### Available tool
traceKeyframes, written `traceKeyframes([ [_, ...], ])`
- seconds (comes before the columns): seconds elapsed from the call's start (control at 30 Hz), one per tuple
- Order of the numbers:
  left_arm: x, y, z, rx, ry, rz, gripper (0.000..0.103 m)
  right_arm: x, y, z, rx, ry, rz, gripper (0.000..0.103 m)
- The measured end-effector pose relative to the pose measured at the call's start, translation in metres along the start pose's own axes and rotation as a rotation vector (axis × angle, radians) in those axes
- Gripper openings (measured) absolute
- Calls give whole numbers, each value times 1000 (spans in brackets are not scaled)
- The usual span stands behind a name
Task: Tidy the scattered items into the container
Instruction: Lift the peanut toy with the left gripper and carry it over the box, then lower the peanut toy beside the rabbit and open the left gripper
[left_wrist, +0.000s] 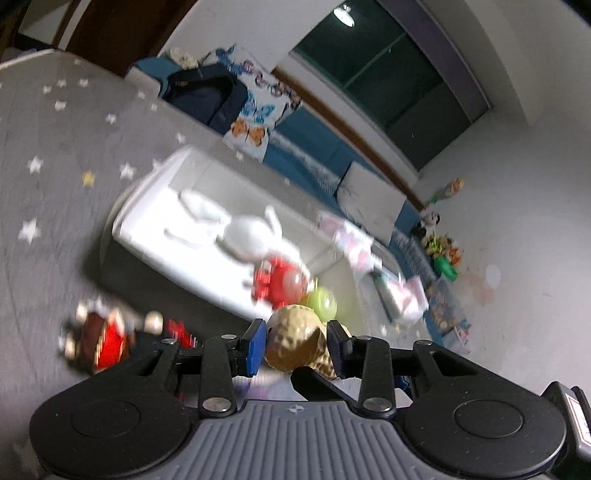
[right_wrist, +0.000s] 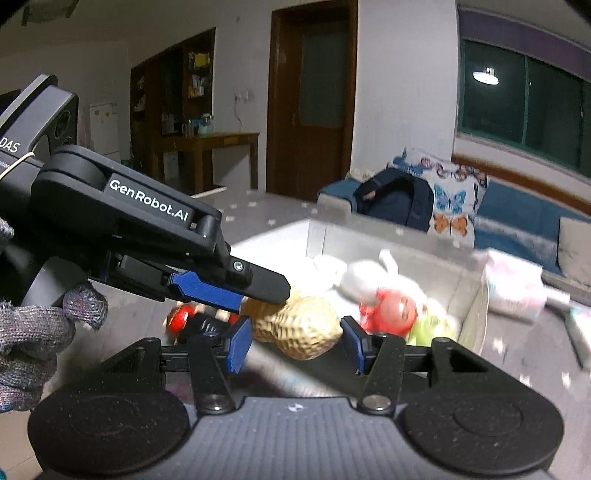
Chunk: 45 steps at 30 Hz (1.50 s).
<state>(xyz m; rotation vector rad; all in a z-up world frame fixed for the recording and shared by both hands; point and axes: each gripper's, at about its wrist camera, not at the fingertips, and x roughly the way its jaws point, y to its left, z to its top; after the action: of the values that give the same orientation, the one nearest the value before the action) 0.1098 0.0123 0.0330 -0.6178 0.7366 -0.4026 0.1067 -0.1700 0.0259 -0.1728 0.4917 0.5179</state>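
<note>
A white container (left_wrist: 155, 206) spans the frame's centre on the star-patterned grey carpet (left_wrist: 48, 147), holding a white plush rabbit (left_wrist: 247, 232) and a red toy (left_wrist: 280, 280). At lower centre, the left gripper (left_wrist: 295, 343) pinches a tan peanut-shaped toy (left_wrist: 295, 339). The right gripper (right_wrist: 295, 341) has its fingers spread around the same toy, contact unclear.

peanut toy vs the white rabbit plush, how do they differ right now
The peanut toy is tan with a dimpled shell; the white rabbit plush is smooth and plain white. The peanut toy sits between the left gripper fingers, outside the white container; the rabbit plush lies flat inside it. The peanut looks rounder, the rabbit long-limbed. Both are toys.
</note>
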Motion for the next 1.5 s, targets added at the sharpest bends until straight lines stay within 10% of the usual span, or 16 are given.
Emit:
traceKeyframes([
  [0.67,106,47,69,-124,83,104,38,133,-68,43,56,191,93,53],
  [1.5,128,52,72,-97,120,165,38,165,-52,39,-34,349,48,53],
])
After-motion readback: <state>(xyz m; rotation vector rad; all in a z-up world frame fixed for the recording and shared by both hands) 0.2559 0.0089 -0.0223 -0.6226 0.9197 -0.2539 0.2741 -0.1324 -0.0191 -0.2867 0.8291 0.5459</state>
